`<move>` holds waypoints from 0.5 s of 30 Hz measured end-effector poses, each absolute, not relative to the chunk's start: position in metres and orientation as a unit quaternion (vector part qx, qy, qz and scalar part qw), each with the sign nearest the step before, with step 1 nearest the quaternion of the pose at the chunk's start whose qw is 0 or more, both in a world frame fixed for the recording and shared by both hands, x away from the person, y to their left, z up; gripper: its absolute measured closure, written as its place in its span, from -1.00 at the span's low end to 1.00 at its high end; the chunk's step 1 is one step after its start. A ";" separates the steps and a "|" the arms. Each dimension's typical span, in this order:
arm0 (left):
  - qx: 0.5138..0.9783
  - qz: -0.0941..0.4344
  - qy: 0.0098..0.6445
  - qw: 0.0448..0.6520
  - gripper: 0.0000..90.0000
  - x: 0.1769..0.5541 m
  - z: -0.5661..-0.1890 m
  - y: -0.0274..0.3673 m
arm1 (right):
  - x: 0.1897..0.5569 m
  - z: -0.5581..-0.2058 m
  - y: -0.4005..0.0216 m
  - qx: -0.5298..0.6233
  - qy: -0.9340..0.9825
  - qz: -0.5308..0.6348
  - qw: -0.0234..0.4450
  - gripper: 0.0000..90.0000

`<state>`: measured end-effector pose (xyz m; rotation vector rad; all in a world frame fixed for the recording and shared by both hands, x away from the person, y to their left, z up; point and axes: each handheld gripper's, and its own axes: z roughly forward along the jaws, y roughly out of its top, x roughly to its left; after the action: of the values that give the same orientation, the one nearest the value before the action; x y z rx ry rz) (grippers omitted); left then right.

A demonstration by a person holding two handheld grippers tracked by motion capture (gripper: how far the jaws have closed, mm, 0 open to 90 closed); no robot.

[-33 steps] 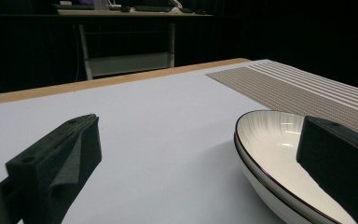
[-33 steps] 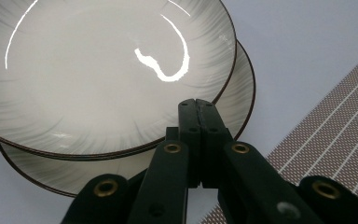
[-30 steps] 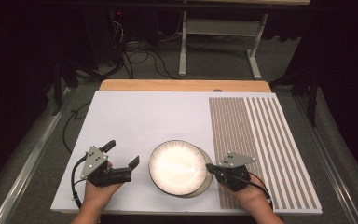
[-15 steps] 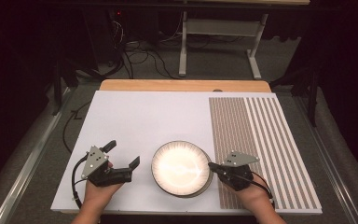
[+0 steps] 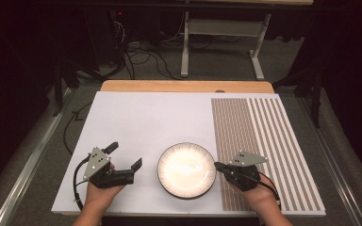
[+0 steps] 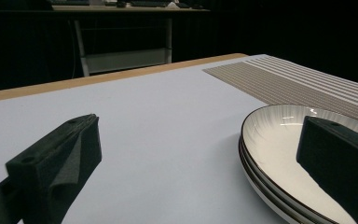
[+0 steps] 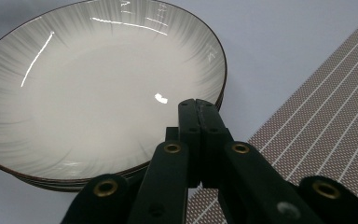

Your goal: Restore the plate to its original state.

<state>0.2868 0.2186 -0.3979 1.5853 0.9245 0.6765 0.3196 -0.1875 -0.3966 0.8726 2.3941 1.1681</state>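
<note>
A stack of shallow white plates [image 5: 186, 170] with dark rims sits near the front edge of the white tabletop [image 5: 146, 117], just left of the brown striped placemat [image 5: 264, 146] that covers the right side. From the left gripper view the stack [image 6: 284, 154] looks to be three plates, their rims lined up one over the other.

The right gripper [image 5: 218, 165] has its jaws pressed together with nothing between them, the tips at the right rim of the stack; in its own view the closed jaws [image 7: 198, 109] overlap that rim, though I cannot tell whether they actually touch it. The left gripper [image 5: 125, 157] rests on the table near the front left, jaws standing well apart and pointed toward the plates, apart from them.

To my eye this is the approach step before a plate is taken off the stack. The next move likely calls for getting a jaw under the top rim alone, so the right jaws would have to part first, or nudge the stack so the left gripper can close on an edge. The glazed rims look slippery, so a firm, shallow bite would be needed.
</note>
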 end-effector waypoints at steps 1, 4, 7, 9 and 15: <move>0.673 0.287 0.392 0.558 -0.99 0.287 -0.398 0.219 | 0.319 -0.396 -0.188 0.307 0.842 0.410 0.170 1.00; 0.673 0.287 0.392 0.558 -0.99 0.287 -0.398 0.219 | 0.319 -0.395 -0.189 0.310 0.840 0.413 0.170 1.00; 0.673 0.286 0.392 0.558 -0.99 0.287 -0.398 0.219 | 0.320 -0.392 -0.195 0.313 0.834 0.419 0.177 1.00; 0.674 0.286 0.392 0.557 -0.99 0.287 -0.398 0.218 | 0.320 -0.390 -0.199 0.320 0.829 0.423 0.178 1.00; 0.677 0.286 0.391 0.554 -0.99 0.287 -0.398 0.218 | 0.321 -0.384 -0.215 0.333 0.816 0.435 0.186 0.94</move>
<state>0.2873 0.2183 -0.3984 1.5997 0.9227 0.6757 0.3213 -0.2145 -0.3836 0.9365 2.2966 1.2263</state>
